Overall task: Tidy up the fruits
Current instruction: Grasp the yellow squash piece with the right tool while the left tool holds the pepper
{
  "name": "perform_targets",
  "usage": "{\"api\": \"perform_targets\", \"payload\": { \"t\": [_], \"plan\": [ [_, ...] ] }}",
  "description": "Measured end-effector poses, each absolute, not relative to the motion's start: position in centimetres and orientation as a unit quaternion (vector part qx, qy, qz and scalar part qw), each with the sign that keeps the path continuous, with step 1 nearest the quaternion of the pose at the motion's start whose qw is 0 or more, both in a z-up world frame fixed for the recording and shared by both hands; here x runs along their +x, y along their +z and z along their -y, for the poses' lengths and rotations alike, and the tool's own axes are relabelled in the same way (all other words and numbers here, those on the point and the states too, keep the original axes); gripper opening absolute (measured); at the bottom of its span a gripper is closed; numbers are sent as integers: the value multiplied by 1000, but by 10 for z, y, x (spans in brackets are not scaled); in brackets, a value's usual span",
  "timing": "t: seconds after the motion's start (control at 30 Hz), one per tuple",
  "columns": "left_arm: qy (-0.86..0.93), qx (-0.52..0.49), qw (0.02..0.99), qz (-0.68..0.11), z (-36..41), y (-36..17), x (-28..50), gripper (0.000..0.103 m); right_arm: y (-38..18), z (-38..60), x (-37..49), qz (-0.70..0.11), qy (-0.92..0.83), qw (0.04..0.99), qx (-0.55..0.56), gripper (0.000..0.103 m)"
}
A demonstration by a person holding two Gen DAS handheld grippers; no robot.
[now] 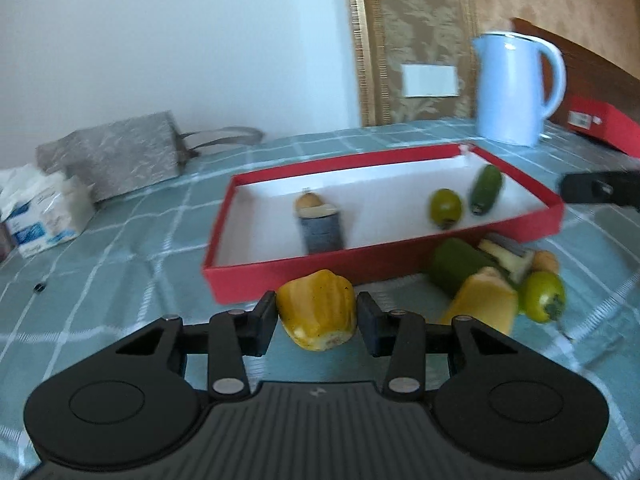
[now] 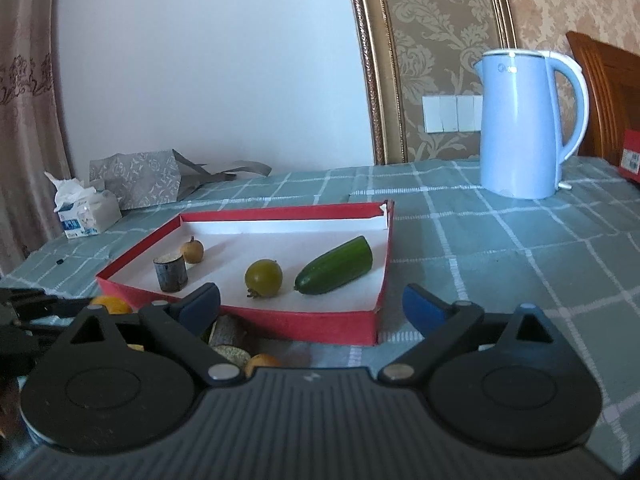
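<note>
While the left wrist camera looks forward, the left gripper (image 1: 317, 322) has its two black fingers (image 1: 264, 326) pressed on the sides of a yellow fruit piece (image 1: 318, 314). The yellow piece sits between them, just in front of the near wall of the red box (image 1: 280, 276). Inside the box lie a small brown fruit (image 1: 308, 201), a dark stump-like block (image 1: 323, 232), a round green fruit (image 1: 445, 208) and a cucumber (image 1: 486, 189). Right of the held piece, outside the box, is a small heap (image 1: 500, 280): a green piece, a yellow piece, a pale piece and a round green one. This view is a bit blurry. Everything rests on a green checked cloth (image 1: 120, 272). Far on the right stands a blue kettle (image 1: 516, 88). On the left are a grey bag (image 1: 116, 156) and a pack of tissues (image 1: 40, 212). Another red box (image 1: 604, 128) sits at the far right.

As the right wrist camera sees it, the right gripper (image 2: 312, 306) has its blue-tipped fingers (image 2: 424, 308) wide apart with nothing between them. It hangs in front of the red box's near wall. The box's four things show clearly here. A few fruit pieces peek out low on the left, beside the left finger. The kettle stands far right, near a white wall switch (image 2: 452, 114). A curtain (image 2: 28, 120) hangs at the left, and patterned wallpaper (image 2: 440, 20) is behind.
</note>
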State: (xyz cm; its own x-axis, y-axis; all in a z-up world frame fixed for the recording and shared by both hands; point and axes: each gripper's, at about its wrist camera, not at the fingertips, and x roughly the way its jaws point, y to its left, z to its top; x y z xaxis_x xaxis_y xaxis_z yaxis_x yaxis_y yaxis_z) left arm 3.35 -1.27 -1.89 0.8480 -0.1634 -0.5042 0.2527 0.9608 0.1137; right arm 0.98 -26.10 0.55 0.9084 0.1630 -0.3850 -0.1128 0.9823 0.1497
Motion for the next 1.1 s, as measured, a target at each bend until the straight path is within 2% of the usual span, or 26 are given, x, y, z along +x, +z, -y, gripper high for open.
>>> {"api": "perform_targets", "payload": {
  "t": [0.17, 0.27, 0.4, 0.8, 1.03, 1.1],
  "plan": [
    [-83, 55, 958, -269, -4, -20, 43, 42, 9, 256, 2, -200, 98, 973, 59, 96],
    [-69, 44, 960, -267, -10, -19, 43, 42, 7, 227, -8, -198, 140, 970, 2, 95],
    [-56, 24, 961, -270, -19, -18, 46, 42, 0, 193, -18, -190, 175, 963, -71, 85],
    [-40, 5, 958, -283, -27, -19, 50, 42, -15, 147, -11, -220, 229, 940, -124, 53],
    [-36, 1, 957, -286, -30, -19, 52, 42, -19, 128, -5, -224, 223, 937, -150, 46],
    [-37, -1, 957, -289, -30, -20, 53, 42, -20, 125, -4, -224, 209, 939, -159, 33]
  ]
}}
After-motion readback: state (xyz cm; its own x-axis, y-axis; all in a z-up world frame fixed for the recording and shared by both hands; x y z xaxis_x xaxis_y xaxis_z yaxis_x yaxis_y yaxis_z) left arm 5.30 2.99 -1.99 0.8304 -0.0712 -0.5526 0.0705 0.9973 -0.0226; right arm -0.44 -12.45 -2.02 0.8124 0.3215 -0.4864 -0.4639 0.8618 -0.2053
